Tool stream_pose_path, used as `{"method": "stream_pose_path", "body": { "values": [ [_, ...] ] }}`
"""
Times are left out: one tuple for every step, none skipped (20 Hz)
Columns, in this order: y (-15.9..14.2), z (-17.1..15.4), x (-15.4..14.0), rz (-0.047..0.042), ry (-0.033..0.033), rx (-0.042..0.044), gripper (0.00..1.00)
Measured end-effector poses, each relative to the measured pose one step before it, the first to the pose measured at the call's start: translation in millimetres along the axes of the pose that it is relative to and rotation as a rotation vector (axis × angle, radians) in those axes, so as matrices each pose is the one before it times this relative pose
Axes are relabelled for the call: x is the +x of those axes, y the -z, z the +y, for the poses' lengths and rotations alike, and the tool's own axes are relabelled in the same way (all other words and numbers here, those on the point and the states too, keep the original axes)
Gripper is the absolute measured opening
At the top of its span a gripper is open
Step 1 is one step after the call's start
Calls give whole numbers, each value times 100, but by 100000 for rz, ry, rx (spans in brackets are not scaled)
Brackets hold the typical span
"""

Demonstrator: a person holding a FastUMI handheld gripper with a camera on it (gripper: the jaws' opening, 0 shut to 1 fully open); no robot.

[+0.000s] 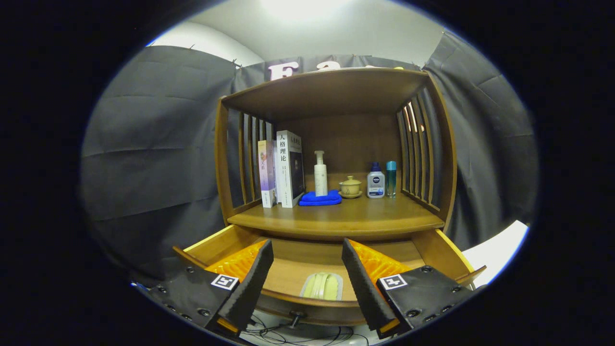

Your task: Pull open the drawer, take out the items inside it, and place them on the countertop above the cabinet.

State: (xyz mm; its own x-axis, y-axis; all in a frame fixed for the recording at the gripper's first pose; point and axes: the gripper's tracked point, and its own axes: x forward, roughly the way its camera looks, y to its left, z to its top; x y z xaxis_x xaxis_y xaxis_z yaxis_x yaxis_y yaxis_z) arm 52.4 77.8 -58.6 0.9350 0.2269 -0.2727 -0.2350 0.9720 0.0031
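You are holding the gripper (307, 283) over the pulled-out drawer (432, 247) with its fingers spread wide and nothing between them, so the step in hand looks like reaching in for the pale green packet (322, 286), which is lying flat on the drawer floor between the fingers and just ahead of them, close behind the front panel. Keep the fingers straddling it as you are lowering, tipping them down so both pads are meeting its long edges, since a flat, soft-looking packet could slide away. Mind the front panel and its knob (296, 315) below the fingers. Beyond the fingers, the countertop (336, 221) is offering bare wood in front of the blue cloth (321, 198) and the books (283, 168)
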Motion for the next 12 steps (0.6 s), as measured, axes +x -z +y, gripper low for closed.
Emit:
{"method": "stream_pose_path", "body": {
  "values": [
    [138, -157, 669, 3635, -814, -1113, 91],
    [113, 21, 711, 3643, -1340, 96, 91],
    [382, 128, 648, 4477, -1878, 1460, 91],
    [662, 19, 744, 5629, -1515, 2542, 91],
    [881, -93, 753, 5812, -1392, 2493, 91],
    [684, -329, 583, 4782, 112, 914, 91],
    [680, -432, 838, 4667, 543, -505, 91],
    [539, -408, 537, 3058, 587, -2076, 91],
    [550, -240, 553, 2570, 213, -1410, 91],
    [564, -88, 455, 3124, -9, -665, 91],
    [691, -151, 423, 2958, -160, 641, 91],
    [463, -133, 344, 3051, -380, 733, 92]
  ]
}}
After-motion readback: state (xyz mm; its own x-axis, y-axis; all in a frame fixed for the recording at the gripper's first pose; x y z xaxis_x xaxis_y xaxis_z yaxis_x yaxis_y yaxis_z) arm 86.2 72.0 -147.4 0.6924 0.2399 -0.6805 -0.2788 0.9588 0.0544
